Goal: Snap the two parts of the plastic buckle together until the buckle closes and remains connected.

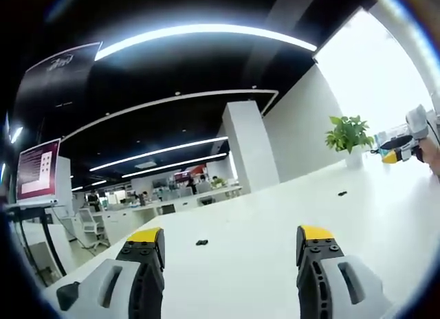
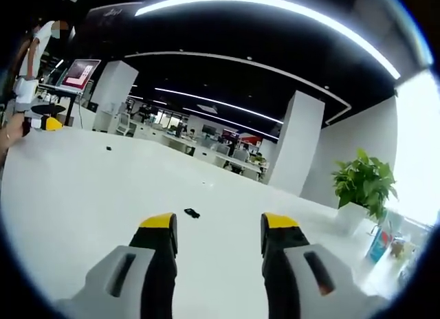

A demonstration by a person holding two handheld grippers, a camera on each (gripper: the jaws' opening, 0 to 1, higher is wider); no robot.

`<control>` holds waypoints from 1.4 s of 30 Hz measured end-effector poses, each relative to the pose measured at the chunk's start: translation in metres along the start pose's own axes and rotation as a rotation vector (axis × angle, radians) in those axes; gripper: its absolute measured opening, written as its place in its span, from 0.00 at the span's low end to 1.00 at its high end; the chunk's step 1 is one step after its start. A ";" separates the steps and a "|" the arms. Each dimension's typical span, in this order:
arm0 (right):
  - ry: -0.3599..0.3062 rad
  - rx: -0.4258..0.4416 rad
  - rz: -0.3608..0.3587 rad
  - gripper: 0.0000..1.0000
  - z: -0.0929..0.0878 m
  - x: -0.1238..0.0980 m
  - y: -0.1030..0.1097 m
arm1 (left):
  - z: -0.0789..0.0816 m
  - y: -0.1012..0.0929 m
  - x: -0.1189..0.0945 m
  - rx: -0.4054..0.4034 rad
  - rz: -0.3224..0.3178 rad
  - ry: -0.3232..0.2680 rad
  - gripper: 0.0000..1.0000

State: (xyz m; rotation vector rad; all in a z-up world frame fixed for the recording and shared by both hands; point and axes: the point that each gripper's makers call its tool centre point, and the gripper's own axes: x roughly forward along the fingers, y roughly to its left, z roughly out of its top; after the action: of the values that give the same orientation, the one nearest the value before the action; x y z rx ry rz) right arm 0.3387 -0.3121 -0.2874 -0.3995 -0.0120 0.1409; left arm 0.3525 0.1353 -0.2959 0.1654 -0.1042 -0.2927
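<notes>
Tongs (image 1: 230, 245) gape over glossy table (image 1: 261, 264), tiny black buckle half (image 1: 201, 243).

No text is legible. A dark ceiling banner (image 1: 60, 63) carries a pale logo, too blurred to read. The screen (image 1: 38, 169) at the table's edge shows a page of print, too small to read in either view.

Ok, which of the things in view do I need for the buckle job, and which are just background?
For the job:
- buckle part near the left gripper
- buckle part farther off
- left gripper, jaws open
- right gripper, jaws open

Just about:
- potted plant
- white table
- screen on a stand
- desks and chairs beyond
</notes>
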 end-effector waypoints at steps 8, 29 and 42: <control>0.005 -0.003 -0.002 0.49 -0.001 0.000 0.001 | -0.003 0.000 0.000 0.004 -0.001 0.014 0.79; 0.013 -0.002 -0.030 0.47 -0.001 -0.001 -0.006 | 0.000 0.003 -0.003 0.011 0.016 0.007 0.78; 0.031 -0.003 -0.066 0.47 -0.007 0.000 -0.015 | -0.005 -0.003 -0.003 0.016 -0.032 0.051 0.78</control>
State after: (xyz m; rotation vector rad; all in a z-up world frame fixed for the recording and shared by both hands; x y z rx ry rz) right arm 0.3409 -0.3282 -0.2878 -0.4039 0.0055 0.0692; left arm 0.3500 0.1344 -0.3019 0.1903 -0.0529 -0.3193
